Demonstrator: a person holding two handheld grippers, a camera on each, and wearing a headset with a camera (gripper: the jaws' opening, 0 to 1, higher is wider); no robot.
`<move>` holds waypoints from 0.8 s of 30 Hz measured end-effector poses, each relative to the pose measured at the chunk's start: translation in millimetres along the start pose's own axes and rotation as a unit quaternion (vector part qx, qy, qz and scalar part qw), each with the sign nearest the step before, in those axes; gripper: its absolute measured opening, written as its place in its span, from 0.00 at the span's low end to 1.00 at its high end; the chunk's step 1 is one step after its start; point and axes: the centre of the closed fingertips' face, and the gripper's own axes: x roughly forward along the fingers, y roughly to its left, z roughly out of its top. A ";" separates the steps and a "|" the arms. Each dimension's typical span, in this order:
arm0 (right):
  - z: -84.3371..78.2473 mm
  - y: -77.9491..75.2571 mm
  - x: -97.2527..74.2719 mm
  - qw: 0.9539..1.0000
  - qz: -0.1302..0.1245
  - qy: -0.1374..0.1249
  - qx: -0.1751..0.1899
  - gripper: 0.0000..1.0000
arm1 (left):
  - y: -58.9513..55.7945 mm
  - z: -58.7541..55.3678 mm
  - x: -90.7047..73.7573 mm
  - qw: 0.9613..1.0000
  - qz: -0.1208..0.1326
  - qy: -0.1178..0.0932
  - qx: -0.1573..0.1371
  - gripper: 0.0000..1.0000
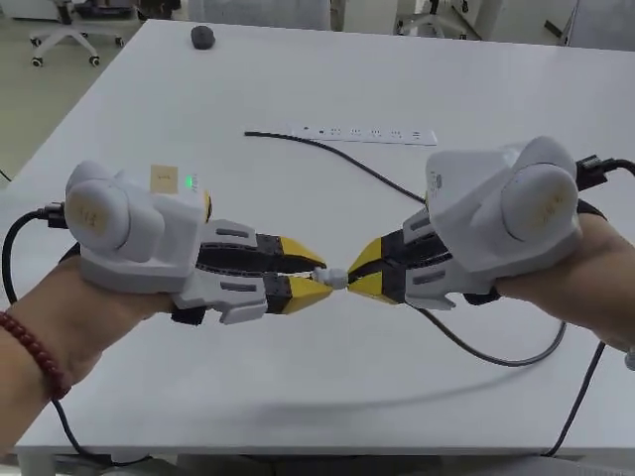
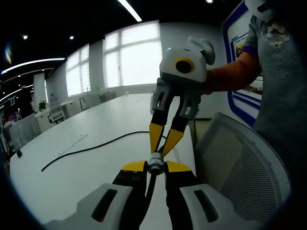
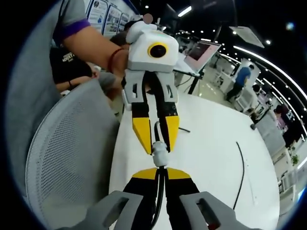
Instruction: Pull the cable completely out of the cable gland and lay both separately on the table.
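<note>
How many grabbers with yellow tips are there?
2. The left gripper is at the left of the head view, pinching the cable gland; the right gripper faces it from the right, holding the cable.

White bench (image 1: 327,79) stretches ahead of me. White power strip (image 1: 369,134) lies flat toward far side. Dark mouse-like thing (image 1: 202,38) near far edge, well apart from strip. Office chair (image 1: 64,38) on floor past far-left corner. Grey mesh chair (image 2: 244,167) beside bench edge. Big windows (image 2: 129,62) on far wall.

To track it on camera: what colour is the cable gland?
The cable gland is white; clearest in right gripper view.
</note>
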 end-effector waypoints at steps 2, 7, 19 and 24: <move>-0.3 0.0 -0.3 1.000 0.000 -0.001 -0.004 0.00 | -0.6 0.0 0.1 1.000 -0.001 0.000 0.001 0.14; -5.1 -1.5 -3.3 1.000 0.000 0.003 -0.008 0.00 | -0.1 -0.6 -1.4 1.000 0.000 0.001 0.003 0.14; -51.6 -7.0 -20.1 0.999 -0.005 0.046 0.015 0.00 | 7.5 -7.6 -16.9 1.000 0.011 0.006 0.005 0.14; -78.7 -9.7 -26.4 0.997 -0.004 0.067 0.031 0.00 | 9.6 -11.0 -19.8 1.000 0.013 0.012 0.006 0.14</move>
